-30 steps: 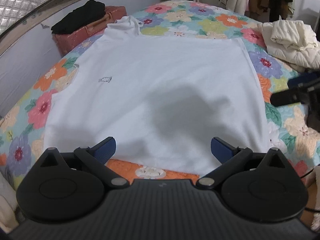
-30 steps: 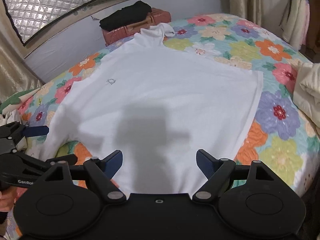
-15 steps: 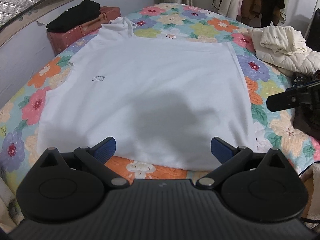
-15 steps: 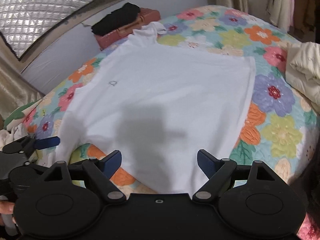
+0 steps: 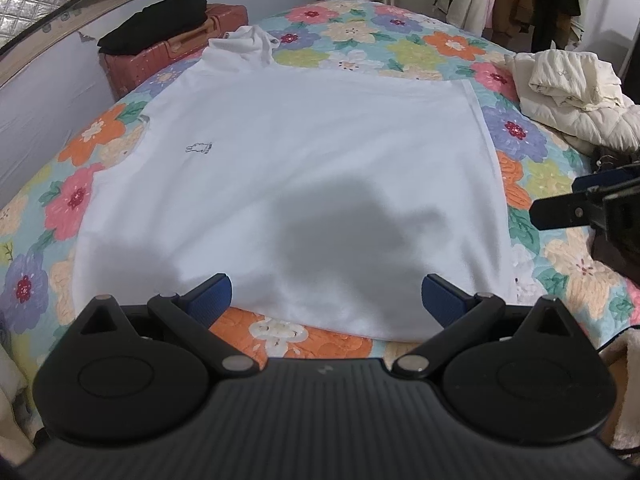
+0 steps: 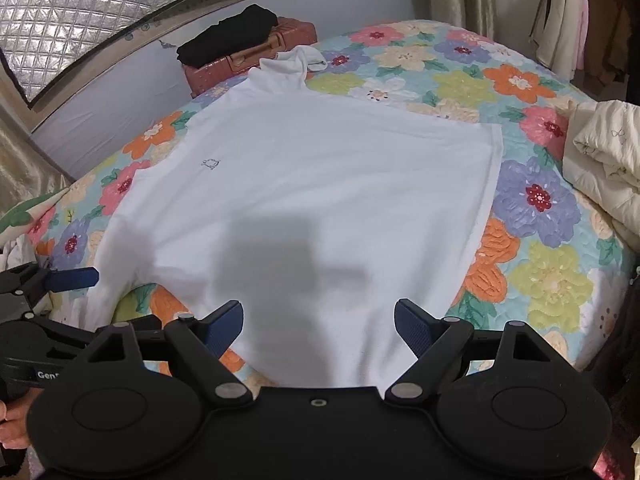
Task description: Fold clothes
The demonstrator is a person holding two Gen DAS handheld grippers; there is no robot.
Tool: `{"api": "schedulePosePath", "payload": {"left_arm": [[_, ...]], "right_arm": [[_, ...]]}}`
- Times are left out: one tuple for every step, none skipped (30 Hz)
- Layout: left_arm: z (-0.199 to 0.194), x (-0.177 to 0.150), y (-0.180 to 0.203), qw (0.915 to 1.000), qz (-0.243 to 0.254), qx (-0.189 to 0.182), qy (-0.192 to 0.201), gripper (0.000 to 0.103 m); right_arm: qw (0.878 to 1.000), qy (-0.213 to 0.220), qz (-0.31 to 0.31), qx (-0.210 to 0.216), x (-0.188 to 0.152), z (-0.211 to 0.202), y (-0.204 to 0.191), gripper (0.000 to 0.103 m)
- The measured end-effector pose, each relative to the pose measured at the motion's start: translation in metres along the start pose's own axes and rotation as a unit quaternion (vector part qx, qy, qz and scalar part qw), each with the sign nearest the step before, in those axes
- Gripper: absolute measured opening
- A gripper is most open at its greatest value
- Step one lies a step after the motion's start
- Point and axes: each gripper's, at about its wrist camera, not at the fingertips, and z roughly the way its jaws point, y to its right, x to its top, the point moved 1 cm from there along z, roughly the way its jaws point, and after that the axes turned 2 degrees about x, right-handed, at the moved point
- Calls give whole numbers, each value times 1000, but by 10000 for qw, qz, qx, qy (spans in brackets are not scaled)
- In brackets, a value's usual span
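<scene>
A white long-sleeved top (image 5: 304, 176) (image 6: 320, 196) lies spread flat on the flowered bedspread (image 5: 404, 48) (image 6: 540, 280), collar to the left, with a small drawn logo on its chest. Its far sleeve is bunched near the suitcase. My left gripper (image 5: 326, 300) hovers open above the top's near edge with nothing between its blue pads. My right gripper (image 6: 319, 326) is also open over the near edge, empty. Each gripper shows at the other view's side: the right gripper (image 5: 592, 204) and the left gripper (image 6: 52, 280).
A reddish suitcase (image 5: 176, 48) (image 6: 256, 58) with a black garment (image 5: 160, 16) on it stands against the far wall. A cream padded jacket (image 5: 572, 96) (image 6: 608, 160) lies heaped on the bed's right side. Clothes hang at the back right.
Both views have shifted slightly, so the top sits a little differently in the frame. The top itself lies as before and both grippers stay open.
</scene>
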Motion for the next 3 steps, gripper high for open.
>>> {"api": "schedulePosePath", "payload": {"left_arm": [[0, 1, 1, 10000, 0, -14, 8, 103], [0, 1, 2, 10000, 5, -26, 16, 103], [0, 1, 4, 10000, 21, -33, 19, 103]], "right_arm": [[10000, 5, -19, -22, 0, 1, 0, 86], [10000, -2, -35, -45, -1, 2, 0, 86], [10000, -21, -44, -71, -1, 4, 0, 86]]}}
